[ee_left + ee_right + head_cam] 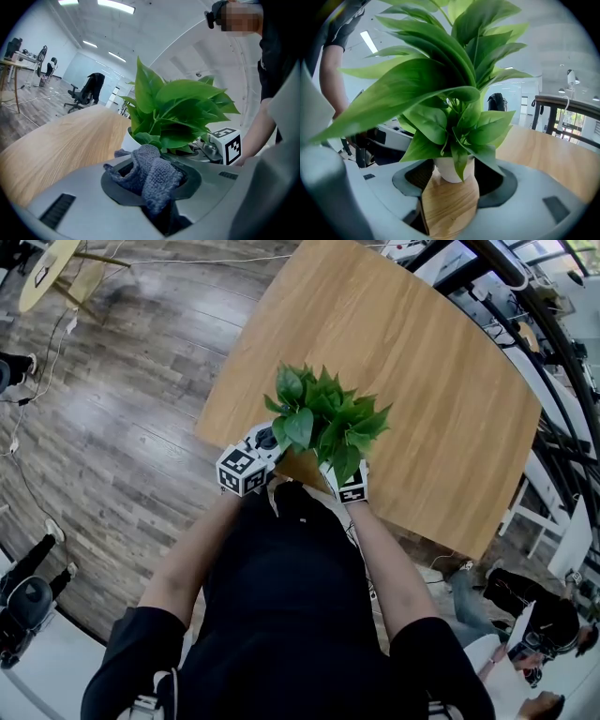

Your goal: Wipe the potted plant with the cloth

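A leafy green plant (323, 418) in a small white pot (452, 169) stands on the wooden table (422, 381) near its front edge. My left gripper (261, 454) sits at the plant's left side, shut on a bunched grey-blue cloth (152, 173). The cloth lies close to the lower leaves (176, 117) and the pot's rim (127, 140). My right gripper (453, 174) is at the plant's right, its jaws closed against both sides of the white pot. In the head view the leaves hide both grippers' fingertips.
The right gripper's marker cube (228, 144) shows behind the plant. Wooden floor (112, 399) lies left of the table. A dark railing (553, 352) and white furniture stand at the right. A seated person (525, 615) is at the lower right.
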Demonstrator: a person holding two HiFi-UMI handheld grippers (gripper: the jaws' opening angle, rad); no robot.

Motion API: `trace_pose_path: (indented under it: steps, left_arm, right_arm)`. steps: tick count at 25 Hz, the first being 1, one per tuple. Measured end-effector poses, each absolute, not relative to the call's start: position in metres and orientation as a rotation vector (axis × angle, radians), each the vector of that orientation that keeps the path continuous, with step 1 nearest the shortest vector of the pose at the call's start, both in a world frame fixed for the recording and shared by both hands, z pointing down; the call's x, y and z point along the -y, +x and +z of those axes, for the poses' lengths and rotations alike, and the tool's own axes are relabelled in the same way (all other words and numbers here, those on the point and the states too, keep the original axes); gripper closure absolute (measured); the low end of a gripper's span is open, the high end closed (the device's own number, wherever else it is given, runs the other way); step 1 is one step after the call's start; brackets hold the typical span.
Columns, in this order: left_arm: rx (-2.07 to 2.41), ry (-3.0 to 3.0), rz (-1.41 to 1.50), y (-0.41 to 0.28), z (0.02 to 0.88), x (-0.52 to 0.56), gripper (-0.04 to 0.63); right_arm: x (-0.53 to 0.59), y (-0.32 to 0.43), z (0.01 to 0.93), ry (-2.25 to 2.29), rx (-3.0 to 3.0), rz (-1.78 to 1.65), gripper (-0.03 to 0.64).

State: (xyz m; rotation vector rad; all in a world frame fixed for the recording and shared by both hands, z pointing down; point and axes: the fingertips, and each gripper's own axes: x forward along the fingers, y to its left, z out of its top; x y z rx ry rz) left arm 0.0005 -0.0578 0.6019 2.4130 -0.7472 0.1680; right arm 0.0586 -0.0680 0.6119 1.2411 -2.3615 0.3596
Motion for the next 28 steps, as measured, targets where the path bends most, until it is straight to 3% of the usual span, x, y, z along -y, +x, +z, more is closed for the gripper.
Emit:
trace_pose_path:
  steps: [20,28]
  left_arm:
    - [0.773,2.394,0.164,-0.003,0.606,0.058,0.482]
    - [0.755,2.383,0.127,-0.025,0.599,0.043,0.482]
  right_arm:
    - [0.025,0.027,0.622,1.015,2.426,0.351,0.347]
    - [0.012,0.047,0.599,1.217,2.46,0.482,0.347]
